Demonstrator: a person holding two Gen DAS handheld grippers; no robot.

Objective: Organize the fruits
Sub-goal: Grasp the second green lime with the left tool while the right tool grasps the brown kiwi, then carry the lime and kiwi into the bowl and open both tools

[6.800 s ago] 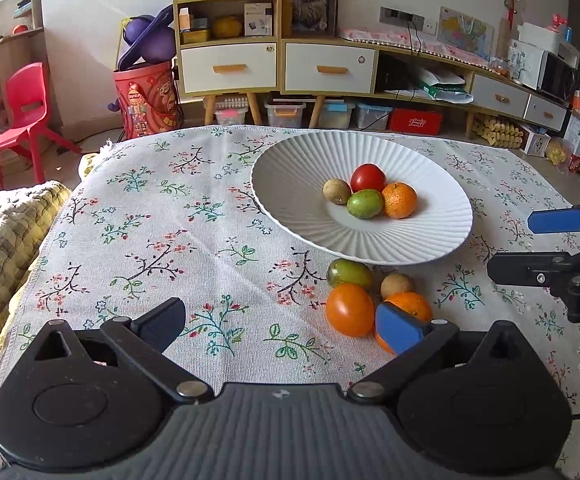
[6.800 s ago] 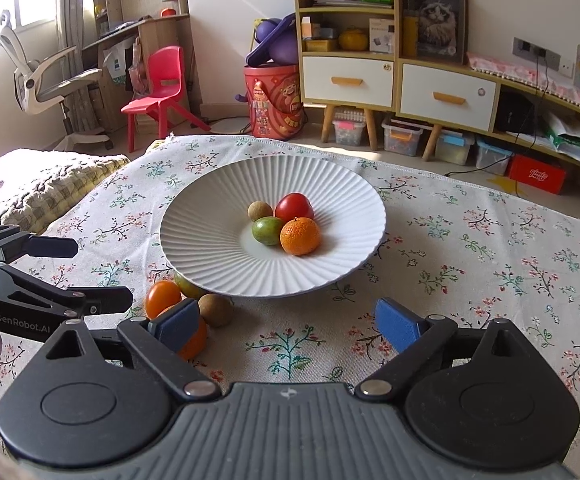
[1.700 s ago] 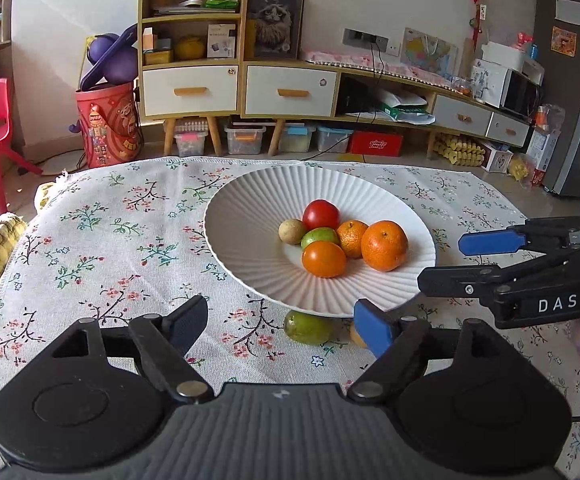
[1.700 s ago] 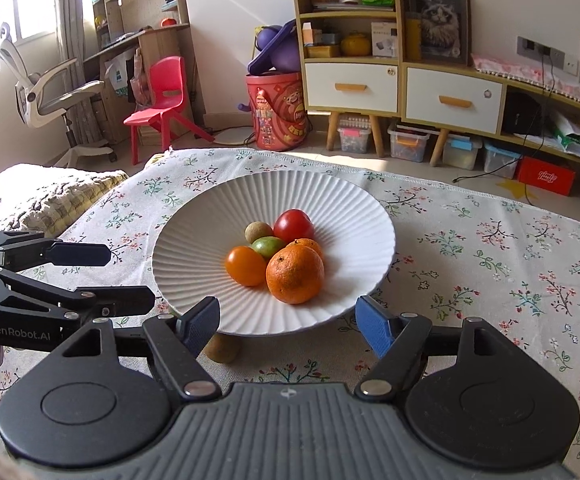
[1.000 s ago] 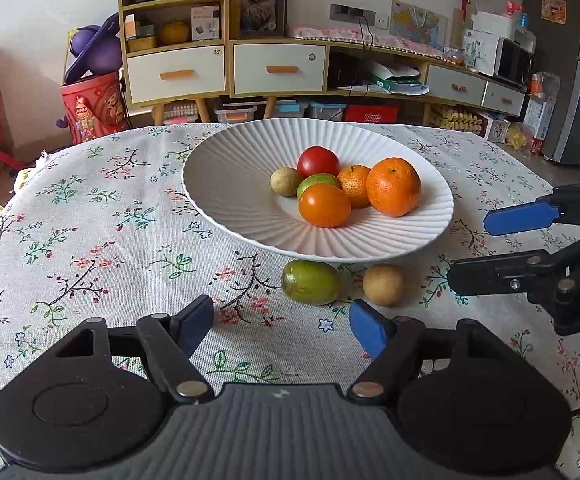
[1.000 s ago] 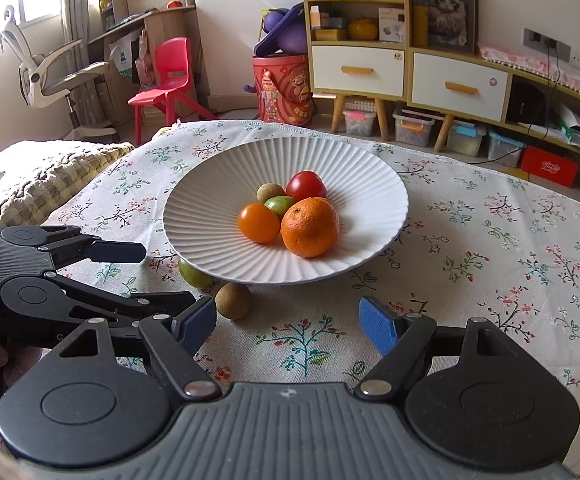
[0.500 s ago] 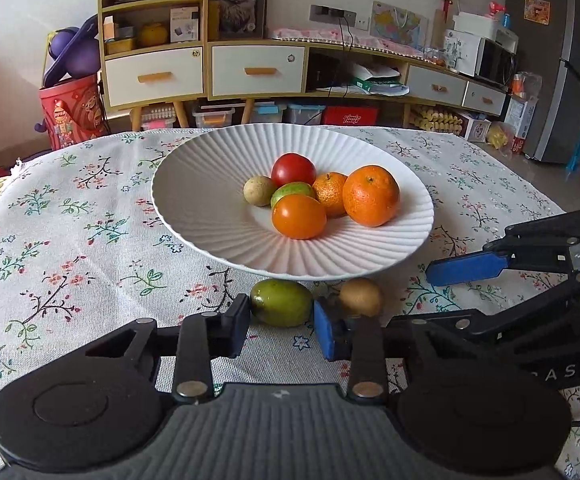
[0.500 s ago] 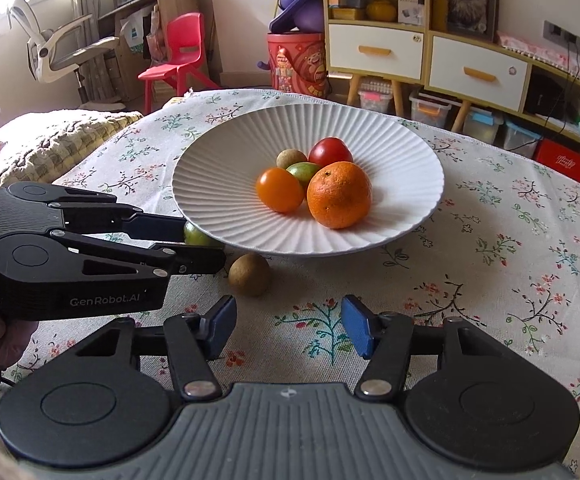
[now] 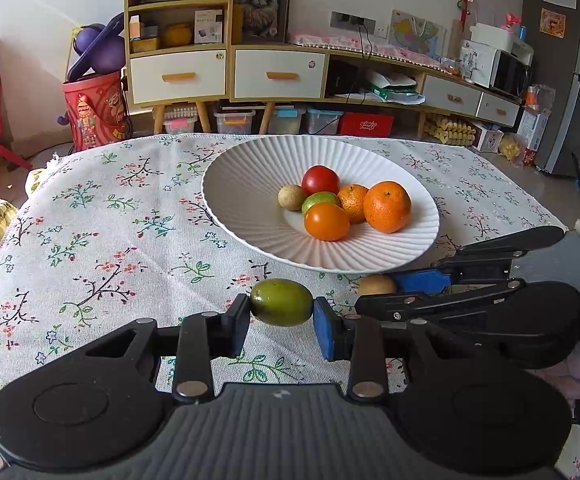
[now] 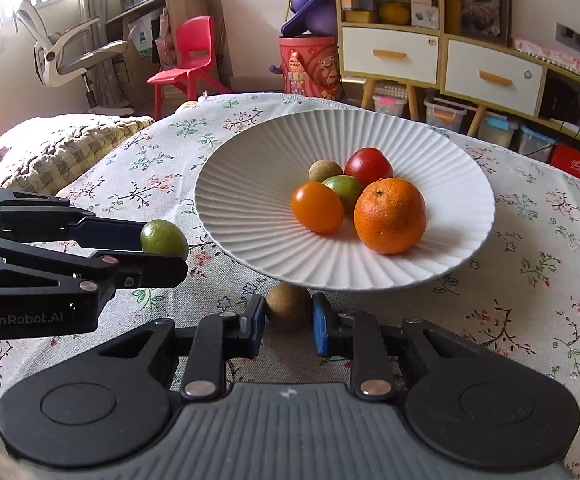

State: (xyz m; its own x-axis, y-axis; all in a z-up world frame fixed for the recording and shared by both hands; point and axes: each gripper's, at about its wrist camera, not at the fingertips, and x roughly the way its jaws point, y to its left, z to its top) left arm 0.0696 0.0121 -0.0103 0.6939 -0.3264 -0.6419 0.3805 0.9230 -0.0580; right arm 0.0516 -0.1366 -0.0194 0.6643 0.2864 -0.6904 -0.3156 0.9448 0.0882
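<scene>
Floral tablecloth (image 9: pixel 89 240) — left gripper (image 9: pixel 281 316) clamps green fruit (image 9: pixel 281 307), right gripper (image 10: pixel 288 324) clamps brown fruit (image 10: pixel 288 307).

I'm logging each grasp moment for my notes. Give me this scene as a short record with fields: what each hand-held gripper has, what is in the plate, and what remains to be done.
left hand-held gripper: shut on green fruit
right hand-held gripper: shut on brown fruit
plate: white, ribbed, on floral tablecloth
fruit in plate: red tomato, large orange, orange tomato, green fruit, small brown fruit, small orange
left to do: both held fruits are outside the plate, near its front rim
</scene>
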